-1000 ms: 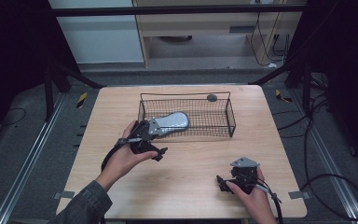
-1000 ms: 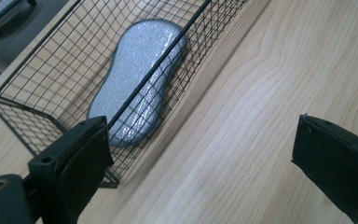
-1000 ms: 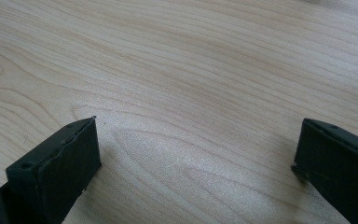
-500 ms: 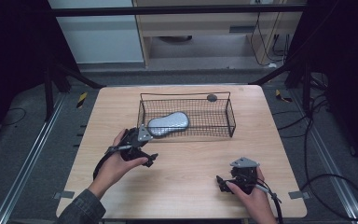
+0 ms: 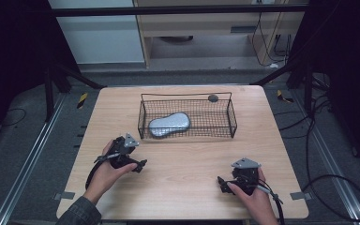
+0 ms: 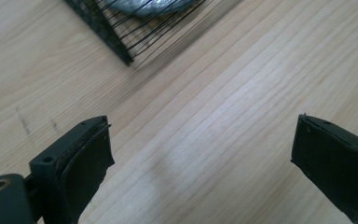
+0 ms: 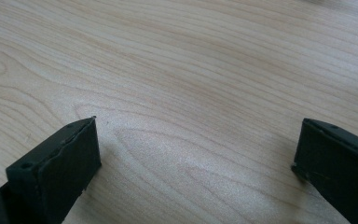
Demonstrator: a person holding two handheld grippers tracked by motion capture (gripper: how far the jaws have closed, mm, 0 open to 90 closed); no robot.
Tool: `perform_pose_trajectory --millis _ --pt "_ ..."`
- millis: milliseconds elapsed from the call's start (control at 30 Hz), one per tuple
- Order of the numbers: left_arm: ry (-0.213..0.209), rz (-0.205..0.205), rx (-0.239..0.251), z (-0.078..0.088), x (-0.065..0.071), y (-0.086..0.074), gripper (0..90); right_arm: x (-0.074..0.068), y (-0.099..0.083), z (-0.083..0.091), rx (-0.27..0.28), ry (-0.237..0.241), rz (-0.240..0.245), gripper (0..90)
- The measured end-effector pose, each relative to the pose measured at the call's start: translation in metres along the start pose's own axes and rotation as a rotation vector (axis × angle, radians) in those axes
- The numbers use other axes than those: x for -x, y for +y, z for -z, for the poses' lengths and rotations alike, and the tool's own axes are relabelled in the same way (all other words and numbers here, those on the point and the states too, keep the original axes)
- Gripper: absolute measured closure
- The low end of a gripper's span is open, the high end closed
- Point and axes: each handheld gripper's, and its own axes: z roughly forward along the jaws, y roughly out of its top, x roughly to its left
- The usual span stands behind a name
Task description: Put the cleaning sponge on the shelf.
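Observation:
A black wire basket (image 5: 233,123) stands on the far half of the wooden table (image 5: 187,159). Inside it at the left lies a grey peanut-shaped object (image 5: 168,124), also seen through the mesh (image 6: 144,7) in the left gripper view. A small dark round thing (image 5: 213,98) sits at the basket's back rim. My left gripper (image 5: 139,165) rests low over the table, in front of the basket's left corner (image 6: 121,51), jaws wide apart and empty (image 6: 200,158). My right gripper (image 5: 222,183) is near the front right, open over bare wood (image 7: 196,158).
The table's front edge (image 5: 183,218) lies just behind both hands. Black frame legs (image 5: 56,79) stand at the left and right of the table. Cables (image 5: 328,187) lie on the floor at the right.
My left gripper has drawn back from the basket's left end toward the front left, leaving the grey object in the basket. The right gripper has stayed put.

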Motion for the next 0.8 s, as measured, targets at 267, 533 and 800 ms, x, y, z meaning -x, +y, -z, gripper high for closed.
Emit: perform_pose_trajectory --millis 267,533,800 --pt "0.036 0.118 0.002 -0.008 -0.03 -0.021 4.0 0.0 0.0 0.0 0.0 -0.001 0.003 0.4" --pt "0.036 0.18 0.001 -0.019 -0.041 -0.03 3.5 0.0 0.0 0.0 0.001 -0.001 0.004 0.4" --pt "0.034 0.227 0.034 -0.026 -0.046 -0.038 1.4 0.0 0.0 0.0 0.004 0.0 0.003 0.4"
